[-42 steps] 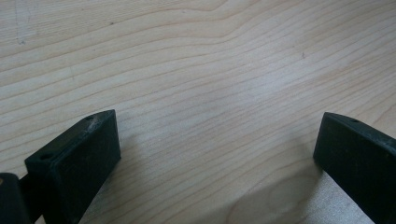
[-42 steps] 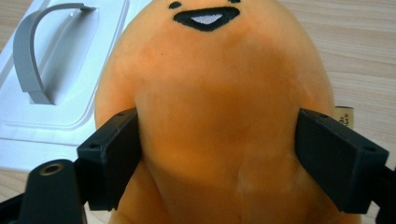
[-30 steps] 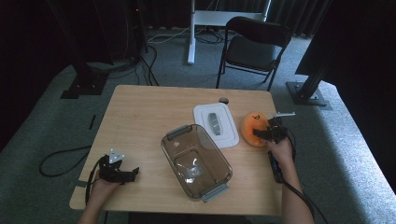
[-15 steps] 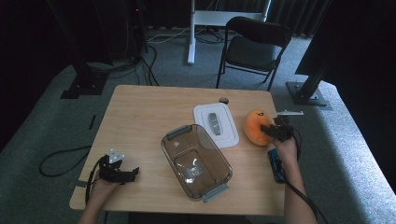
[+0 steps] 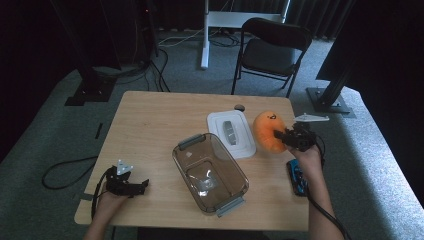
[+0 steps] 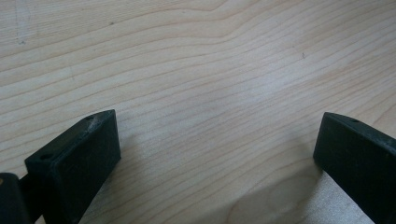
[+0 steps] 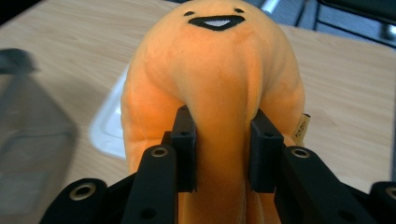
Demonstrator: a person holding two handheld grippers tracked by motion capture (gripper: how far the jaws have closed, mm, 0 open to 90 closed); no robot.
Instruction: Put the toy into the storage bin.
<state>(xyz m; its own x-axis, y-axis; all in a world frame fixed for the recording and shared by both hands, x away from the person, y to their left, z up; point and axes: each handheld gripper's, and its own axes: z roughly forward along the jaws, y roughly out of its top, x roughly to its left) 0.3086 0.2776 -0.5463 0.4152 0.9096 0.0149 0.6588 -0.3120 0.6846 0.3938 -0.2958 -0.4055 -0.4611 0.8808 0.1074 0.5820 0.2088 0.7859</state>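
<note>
An orange plush toy (image 5: 266, 131) with a stitched smiling face hangs just above the table's right side, next to the white lid. My right gripper (image 5: 281, 136) is shut on it. In the right gripper view the two black pads (image 7: 184, 149) pinch a fold of the plush toy (image 7: 219, 60); the jaws have just been closing on it. My left gripper (image 5: 143, 185) rests at the near left of the table, open, with bare wood between its jaws (image 6: 217, 149).
A clear rectangular container (image 5: 176, 155) sits empty at the table's centre front. Its white lid (image 5: 231, 132) lies behind it. A blue object (image 5: 298, 179) lies near the right edge, a small dark round thing (image 5: 240, 107) by the far edge. A black chair (image 5: 270, 50) stands beyond the table.
The right gripper's jaws have pinched the plush toy and raised it off the table, shifting it slightly left. The left hand has stayed still.
</note>
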